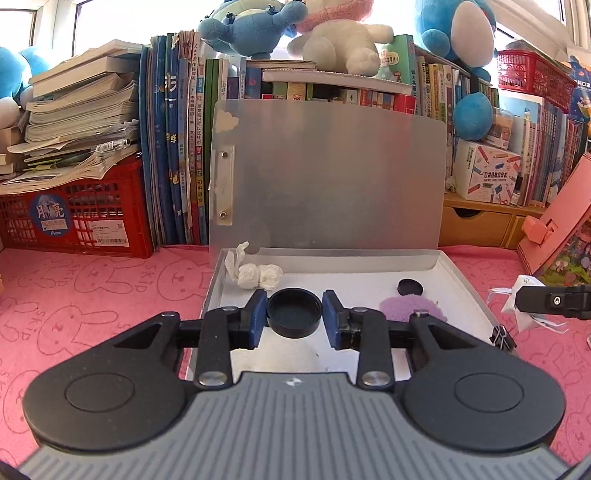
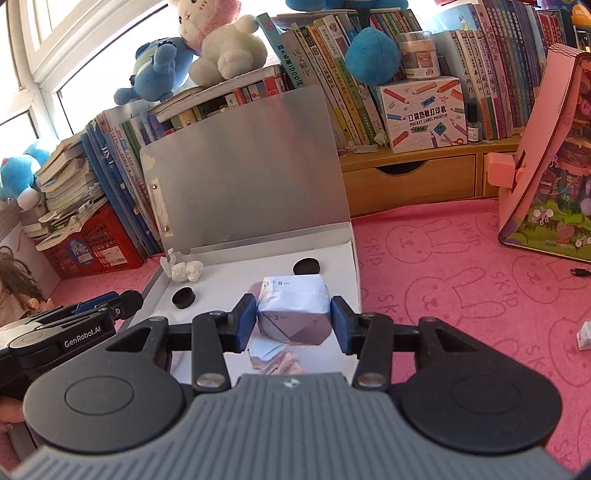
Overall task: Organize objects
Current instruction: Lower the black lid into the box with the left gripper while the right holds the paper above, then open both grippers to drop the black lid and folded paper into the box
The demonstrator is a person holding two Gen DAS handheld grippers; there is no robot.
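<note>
An open white box [image 1: 465, 291] with its grey lid [image 1: 332, 177] upright stands on the pink cloth. My left gripper [image 1: 294, 317] has a black round cap [image 1: 293, 314] between its blue pads, over the box floor; a slight gap shows at the right pad. In the right wrist view that cap [image 2: 183, 297] lies on the box floor, apart from the left gripper [image 2: 110, 302]. My right gripper [image 2: 293, 325] is shut on a folded paper ball [image 2: 293, 314] above the box. A second black cap [image 1: 410, 286] [image 2: 306, 266], crumpled tissue [image 1: 255, 275] [image 2: 186, 271] and a purple patch [image 1: 410, 308] lie inside.
Books [image 1: 177, 147] and a red crate [image 1: 74, 218] line the back left. A wooden drawer shelf [image 2: 413, 181] stands at the back right, a pink board-game box [image 2: 546, 155] to the right. Plush toys [image 1: 258, 29] sit on the books. A binder clip [image 1: 500, 336] grips the box's right edge.
</note>
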